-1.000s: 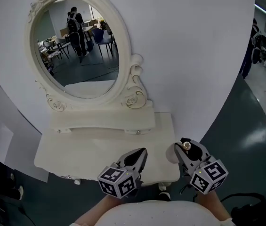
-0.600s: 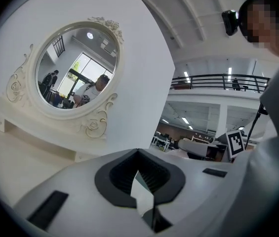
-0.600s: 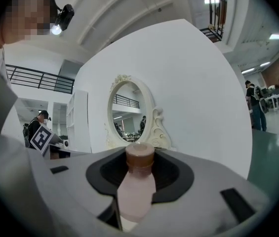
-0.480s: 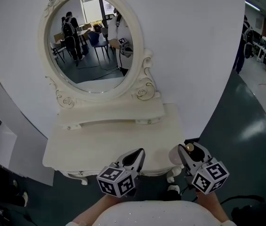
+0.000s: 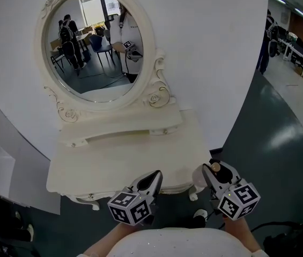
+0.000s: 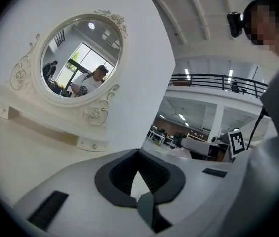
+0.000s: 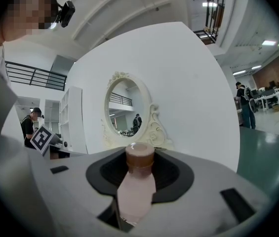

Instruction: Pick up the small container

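- Right hand-held gripper point(image 5: 209, 171) clamps the small container point(image 7: 137, 186), held off the tabletop point(image 5: 113, 162); pick-up judged complete.
- Left hand-held gripper point(image 5: 152, 176): jaws together, empty.

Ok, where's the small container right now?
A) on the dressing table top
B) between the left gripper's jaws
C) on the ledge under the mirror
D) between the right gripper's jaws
D: the right gripper view shows the small container pinched between the right gripper's jaws.
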